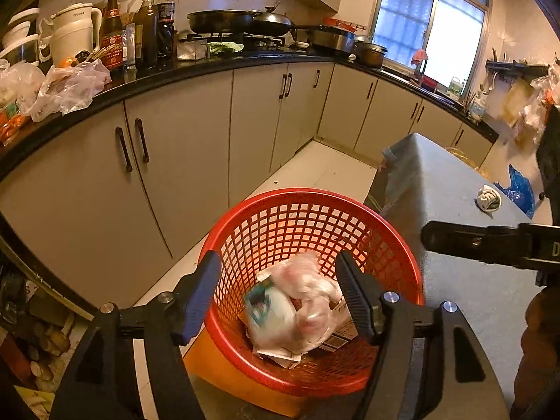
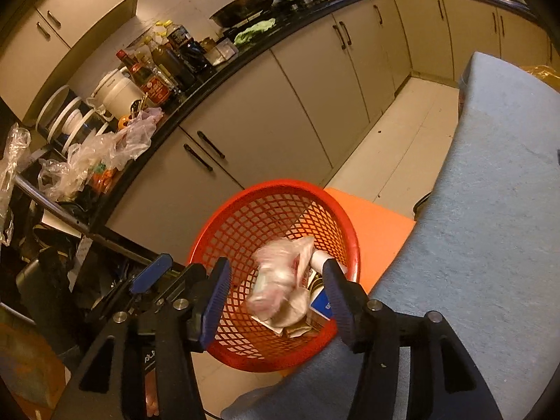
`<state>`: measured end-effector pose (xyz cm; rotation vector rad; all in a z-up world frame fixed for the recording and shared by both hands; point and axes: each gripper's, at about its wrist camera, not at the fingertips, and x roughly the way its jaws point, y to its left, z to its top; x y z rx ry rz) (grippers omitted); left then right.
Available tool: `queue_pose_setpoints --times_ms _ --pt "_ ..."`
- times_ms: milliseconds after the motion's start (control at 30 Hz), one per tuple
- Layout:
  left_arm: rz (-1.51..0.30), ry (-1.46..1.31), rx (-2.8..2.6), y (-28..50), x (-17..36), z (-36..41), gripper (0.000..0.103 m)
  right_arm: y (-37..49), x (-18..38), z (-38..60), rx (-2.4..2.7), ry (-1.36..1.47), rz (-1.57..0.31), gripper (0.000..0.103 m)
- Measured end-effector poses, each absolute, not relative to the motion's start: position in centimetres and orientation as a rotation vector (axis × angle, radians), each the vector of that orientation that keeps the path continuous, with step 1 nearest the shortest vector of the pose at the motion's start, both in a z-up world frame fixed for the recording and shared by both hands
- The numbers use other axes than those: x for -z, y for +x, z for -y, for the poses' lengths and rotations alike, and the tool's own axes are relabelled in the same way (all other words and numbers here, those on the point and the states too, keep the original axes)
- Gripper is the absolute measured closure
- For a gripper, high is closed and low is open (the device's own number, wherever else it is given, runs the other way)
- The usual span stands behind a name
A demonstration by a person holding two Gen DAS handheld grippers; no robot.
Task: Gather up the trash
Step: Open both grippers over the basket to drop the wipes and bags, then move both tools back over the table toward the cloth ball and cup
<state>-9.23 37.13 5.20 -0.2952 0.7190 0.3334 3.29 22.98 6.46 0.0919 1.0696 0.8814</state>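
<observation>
Both grippers are seen nearest the lens, poised over one red mesh basket. Left gripper jaws are parted, with nothing pressed between the pads; right gripper jaws are likewise apart and empty. Trash lies inside the basket: a blurred clear plastic bag is seen on top of a cardboard box and scraps of paper. How many pieces lie there cannot be told, owing to blur and overlap.

An orange surface beneath the basket is shown plainly in the right wrist view; only an edge of it appears in the left. One crumpled white wad and one blue bag on the grey-covered table are recorded in the left wrist view alone. One finger of the right gripper is also seen there, cut off at the frame edge.

Along the black countertop, loose plastic bags, several bottles and two pans are noted; labels cannot be read.
</observation>
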Motion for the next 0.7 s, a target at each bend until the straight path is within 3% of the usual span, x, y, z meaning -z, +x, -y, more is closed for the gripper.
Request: queue_pose_setpoints --times_ms 400,700 --pt "-0.714 -0.233 -0.252 -8.3 -7.1 -32.1 0.036 3.9 -7.8 -15.6 -0.792 0.180 -1.031 0.045" --pt "-0.725 -0.153 -0.145 -6.3 -8.9 -24.8 0.034 4.9 -9.5 -4.2 -0.617 0.262 -0.947 0.045"
